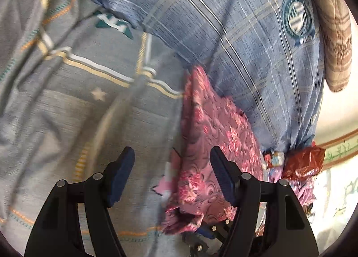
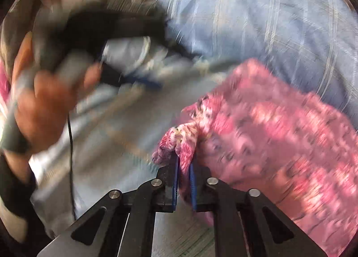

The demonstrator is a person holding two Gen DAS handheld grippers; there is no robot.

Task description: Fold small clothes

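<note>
A pink patterned cloth (image 1: pixel 214 136) lies crumpled on a grey-blue striped sheet (image 1: pixel 89 105). My left gripper (image 1: pixel 172 160) hangs open above the cloth's left edge; the fabric passes under its right finger (image 1: pixel 221 172) and nothing is pinched. In the right wrist view my right gripper (image 2: pixel 184 162) is shut on a bunched corner of the pink cloth (image 2: pixel 279 136), with fabric squeezed between the blue pads. That view is blurred. A hand (image 2: pixel 44 105) holding the left gripper's handle shows at its left.
A blue plaid shirt (image 1: pixel 246 40) with a round badge lies spread behind the pink cloth. A brown checked cushion (image 1: pixel 335 44) sits at the far right, and a red-brown plastic bag (image 1: pixel 304 163) lies by the sheet's right edge.
</note>
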